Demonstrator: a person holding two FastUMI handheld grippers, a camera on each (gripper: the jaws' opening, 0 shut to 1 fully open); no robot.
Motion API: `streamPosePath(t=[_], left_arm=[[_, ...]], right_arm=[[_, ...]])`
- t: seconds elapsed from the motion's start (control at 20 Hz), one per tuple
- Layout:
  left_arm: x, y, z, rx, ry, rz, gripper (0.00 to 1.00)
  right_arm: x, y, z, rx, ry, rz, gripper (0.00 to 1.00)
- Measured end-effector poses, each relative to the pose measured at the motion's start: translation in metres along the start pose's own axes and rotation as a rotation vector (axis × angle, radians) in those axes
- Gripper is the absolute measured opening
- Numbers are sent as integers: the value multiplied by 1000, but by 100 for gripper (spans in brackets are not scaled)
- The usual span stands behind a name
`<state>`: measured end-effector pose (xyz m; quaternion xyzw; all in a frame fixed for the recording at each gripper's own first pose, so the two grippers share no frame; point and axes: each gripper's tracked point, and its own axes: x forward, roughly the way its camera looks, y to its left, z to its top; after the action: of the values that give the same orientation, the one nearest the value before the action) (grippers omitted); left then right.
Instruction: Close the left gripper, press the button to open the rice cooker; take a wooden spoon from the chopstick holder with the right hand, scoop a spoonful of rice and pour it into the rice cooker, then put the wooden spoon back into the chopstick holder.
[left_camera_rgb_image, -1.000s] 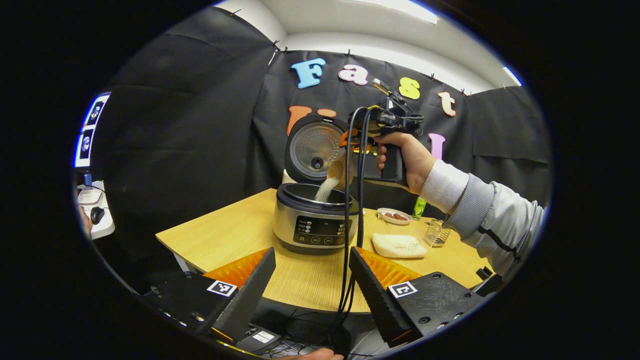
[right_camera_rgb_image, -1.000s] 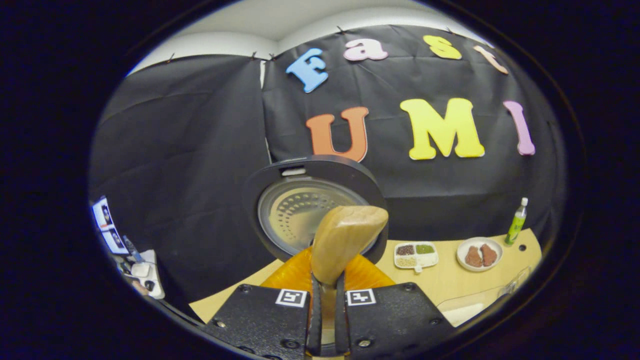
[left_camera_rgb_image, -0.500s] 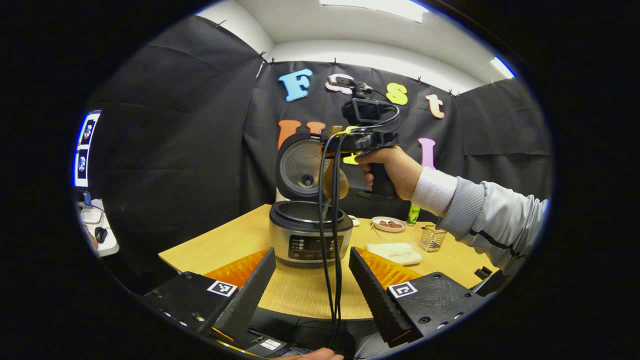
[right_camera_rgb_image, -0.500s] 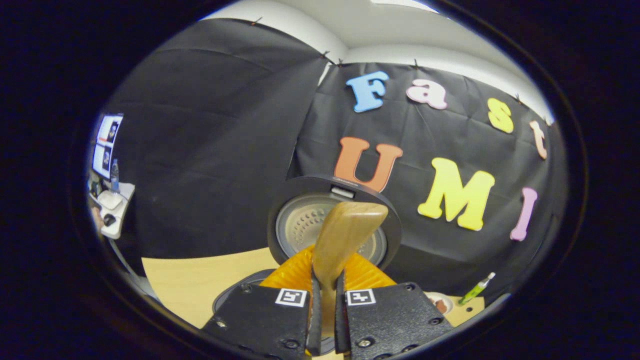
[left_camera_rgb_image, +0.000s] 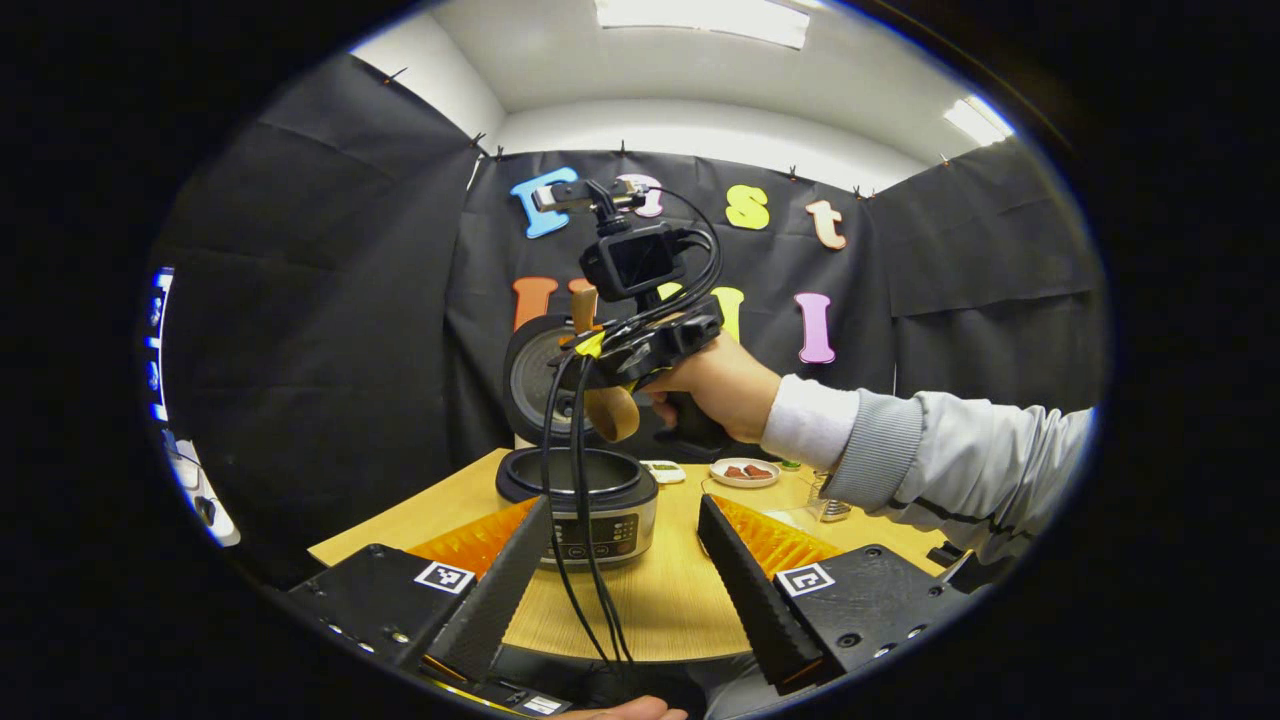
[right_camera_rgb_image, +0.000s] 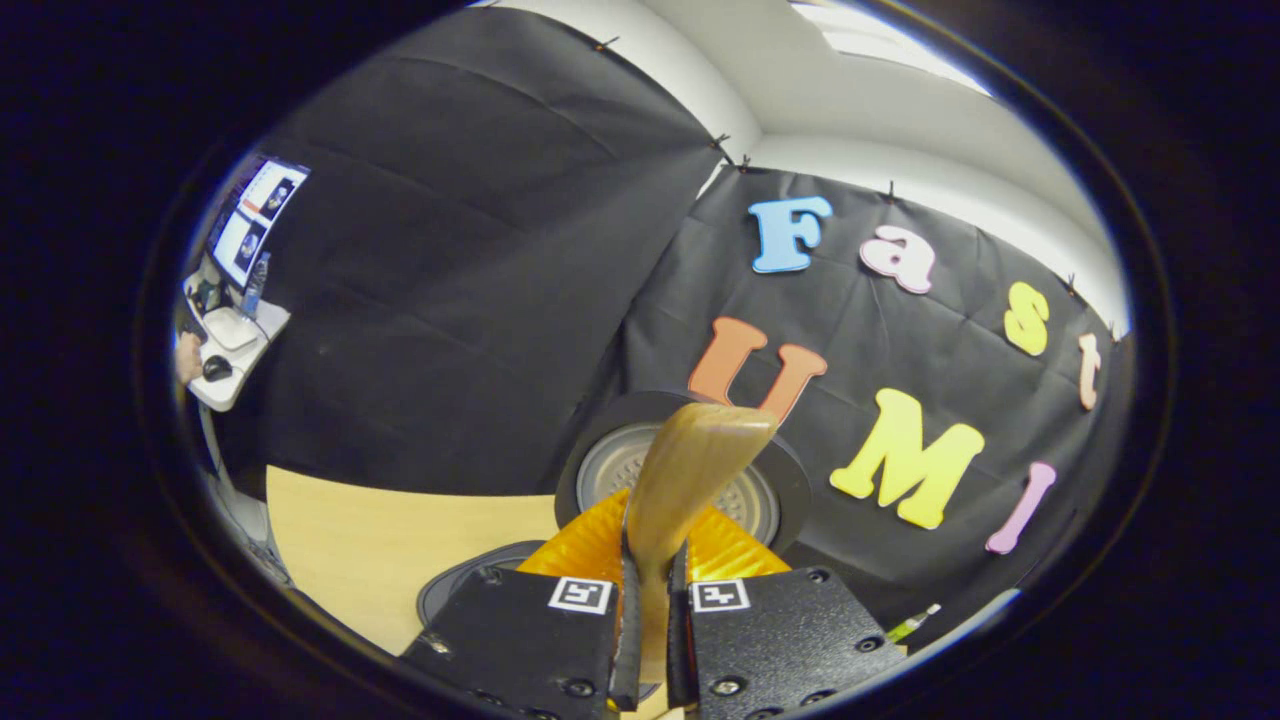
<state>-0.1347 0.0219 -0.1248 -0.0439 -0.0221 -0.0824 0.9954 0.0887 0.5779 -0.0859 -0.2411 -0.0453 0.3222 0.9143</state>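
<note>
Above the open rice cooker (left_camera_rgb_image: 580, 490), right gripper (right_camera_rgb_image: 648, 610) clamping wooden spoon (right_camera_rgb_image: 690, 470) — left gripper (left_camera_rgb_image: 620, 560) wide.

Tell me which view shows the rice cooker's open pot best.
The left gripper view: the silver rice cooker stands whole on the wooden table, lid raised, pot rim visible. The right gripper view gives the round lid's underside and a sliver of dark rim behind the wooden spoon.

I count one rice cooker (left_camera_rgb_image: 580, 500), one wooden spoon (right_camera_rgb_image: 690, 480), two grippers (left_camera_rgb_image: 620, 560) (right_camera_rgb_image: 648, 640), one table (left_camera_rgb_image: 670, 590). Behind the cooker I make out two small dishes (left_camera_rgb_image: 742, 472), possibly more; they are tiny.
</note>
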Motion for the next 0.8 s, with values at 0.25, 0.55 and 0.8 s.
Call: streamPosePath(t=[0.25, 0.55, 0.8], left_arm=[[-4, -12, -5, 24, 9, -20, 94], [-3, -26, -8, 27, 16, -43, 95], [-4, -30, -4, 13, 5, -37, 94]], right_arm=[[-14, -40, -10, 121, 33, -58, 16], [-39, -112, -10, 233, 29, -164, 16], [-64, -171, -32, 312, 33, -264, 16]])
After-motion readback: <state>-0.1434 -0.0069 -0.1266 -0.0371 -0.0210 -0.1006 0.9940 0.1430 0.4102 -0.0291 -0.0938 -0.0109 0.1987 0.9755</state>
